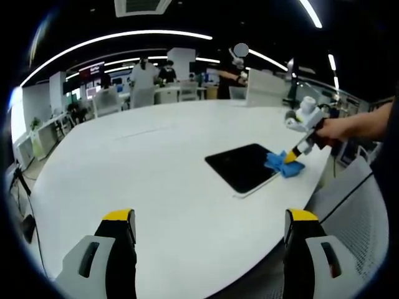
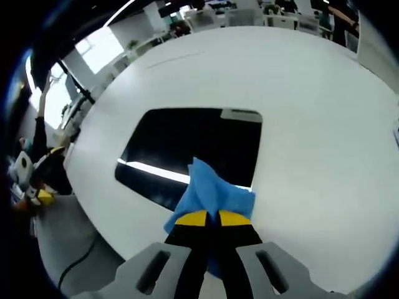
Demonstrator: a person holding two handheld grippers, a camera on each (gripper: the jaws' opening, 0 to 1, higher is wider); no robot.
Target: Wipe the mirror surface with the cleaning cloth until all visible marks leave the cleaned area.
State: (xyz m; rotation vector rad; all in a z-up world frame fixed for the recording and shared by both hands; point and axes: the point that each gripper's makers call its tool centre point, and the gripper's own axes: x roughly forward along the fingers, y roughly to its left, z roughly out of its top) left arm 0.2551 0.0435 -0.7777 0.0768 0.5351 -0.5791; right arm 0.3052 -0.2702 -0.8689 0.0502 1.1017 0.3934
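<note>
We pinch the cloth [image 2: 209,193] in the right gripper [image 2: 212,218] at the mirror [image 2: 187,146] edge; most wiping likely remains, left gripper [image 1: 209,227] spread.

Open-plan office or lab hall: long strip lights [image 1: 124,37] curving across a dark ceiling, a ceiling vent [image 1: 138,6] overhead, rows of white desks [image 1: 171,92] and partitions in the distance, several people [image 1: 143,78] standing among them. Large white rounded bench [image 1: 156,168] up front, mesh-backed office chair [image 1: 361,212] at its edge, bright windows [image 2: 100,50] along one side.
</note>
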